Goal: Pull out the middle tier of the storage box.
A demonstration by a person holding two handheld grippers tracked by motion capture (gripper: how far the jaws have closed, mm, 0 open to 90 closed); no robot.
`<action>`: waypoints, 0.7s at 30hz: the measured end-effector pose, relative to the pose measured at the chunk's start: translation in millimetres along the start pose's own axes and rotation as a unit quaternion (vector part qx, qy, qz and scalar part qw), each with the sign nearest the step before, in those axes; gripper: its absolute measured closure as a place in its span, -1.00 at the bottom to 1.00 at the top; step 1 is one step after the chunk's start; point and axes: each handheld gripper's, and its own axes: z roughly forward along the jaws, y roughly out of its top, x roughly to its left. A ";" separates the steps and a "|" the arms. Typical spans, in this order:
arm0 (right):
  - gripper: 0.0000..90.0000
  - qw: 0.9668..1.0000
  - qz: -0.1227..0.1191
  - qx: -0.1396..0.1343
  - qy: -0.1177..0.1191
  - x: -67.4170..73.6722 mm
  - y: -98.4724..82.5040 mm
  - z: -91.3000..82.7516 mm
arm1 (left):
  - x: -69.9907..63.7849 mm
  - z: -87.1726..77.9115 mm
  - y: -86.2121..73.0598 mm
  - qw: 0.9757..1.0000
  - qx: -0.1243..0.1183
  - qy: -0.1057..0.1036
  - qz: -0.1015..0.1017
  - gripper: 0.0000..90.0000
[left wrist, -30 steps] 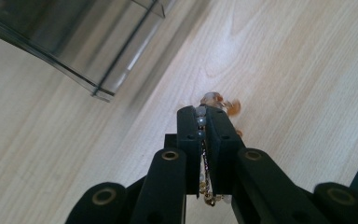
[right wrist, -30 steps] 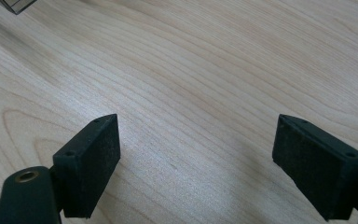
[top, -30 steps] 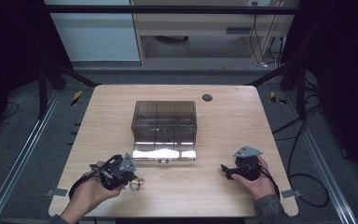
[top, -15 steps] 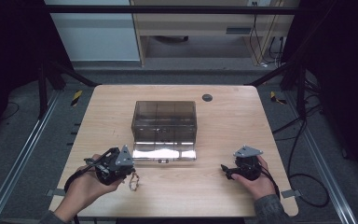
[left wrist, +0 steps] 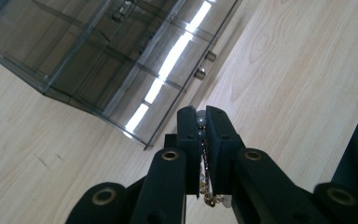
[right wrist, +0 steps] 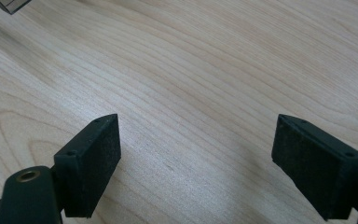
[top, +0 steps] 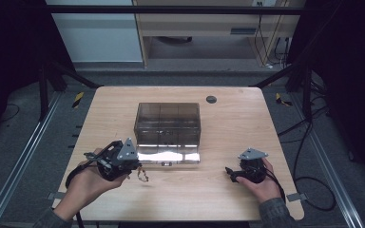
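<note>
pearl chain pinched in the left claw beside the smoked box

i hold the left claw (left wrist: pixel 203 122) clenched on a beaded chain (left wrist: pixel 204 154), its pale pearls caught at the tips of the black jaws and a gold-coloured end dangling below them. in the high view the same left claw (top: pixel 134 170) sits near the front left of the worktop (top: pixel 218 199), with the chain (top: pixel 143 176) hanging from it just above the wood, close to the front left corner of the smoked clear box (top: pixel 167 124). the box stands at the middle of the worktop; from the left gripper view its dark dividers and two small knobs (left wrist: pixel 204 65) on the front show through the tinted walls (left wrist: pixel 98 60), and a strip of light glares off its lower front. my right claw (right wrist: pixel 196 163) is released, its two pads standing wide apart over bare wood with nothing between them. in the high view the right claw (top: pixel 230 174) rests at the front right of the worktop, well apart from the box, held in my right hand (top: pixel 261 183). my left hand (top: pixel 88 183) grips the other tool from below. a small dark round disc (top: pixel 211 99) lies near the far edge of the worktop.
</note>
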 end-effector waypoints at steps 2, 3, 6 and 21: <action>-0.65 1.000 -0.003 0.000 0.000 0.0 -0.1 0.3 | 1.0 -1.8 4.4 1.000 -0.006 0.001 0.000 0.88; -0.65 1.000 -0.003 0.000 0.000 -0.1 0.0 0.3 | 1.9 -3.0 6.7 1.000 -0.008 -0.001 -0.001 0.88; -0.65 1.000 -0.002 0.003 0.000 0.6 0.1 0.6 | 3.9 -4.2 13.9 1.000 -0.017 0.001 -0.003 0.88; -0.65 1.000 0.000 -0.002 0.000 0.6 0.2 -0.5 | 18.9 -8.8 45.3 0.999 -0.032 0.003 -0.008 0.88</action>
